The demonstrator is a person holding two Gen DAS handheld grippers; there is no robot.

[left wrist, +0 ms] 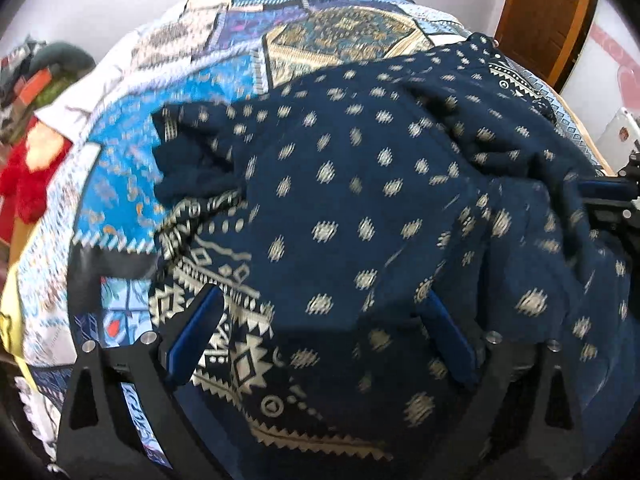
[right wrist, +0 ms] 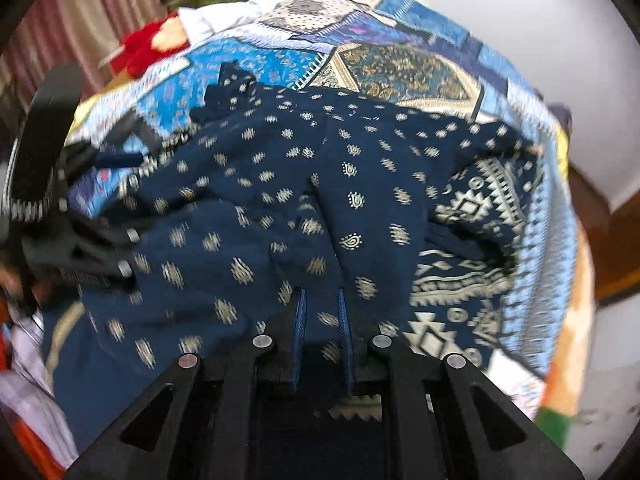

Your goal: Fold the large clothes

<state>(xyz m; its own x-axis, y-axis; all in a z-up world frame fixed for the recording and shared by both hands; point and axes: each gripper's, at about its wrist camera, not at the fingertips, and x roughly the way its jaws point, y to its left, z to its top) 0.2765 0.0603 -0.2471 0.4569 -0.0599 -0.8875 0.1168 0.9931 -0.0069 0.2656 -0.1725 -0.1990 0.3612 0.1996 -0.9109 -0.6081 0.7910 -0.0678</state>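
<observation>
Both grippers angled steeply down over navy garment (left wrist: 360, 208): left gripper (left wrist: 320, 320) fingers spread wide, empty; right gripper (right wrist: 322, 320) fingers pinching fabric fold.

Motion blur smears the navy garment (left wrist: 360, 208), whose lower part runs off both pictures' bottom edges.

Navy garment (left wrist: 360, 208) with small cream motifs and a cream geometric border band, lying rumpled and partly folded over itself across the patchwork bedspread (left wrist: 120, 184), one dark bunched end toward the bed's far side.
</observation>
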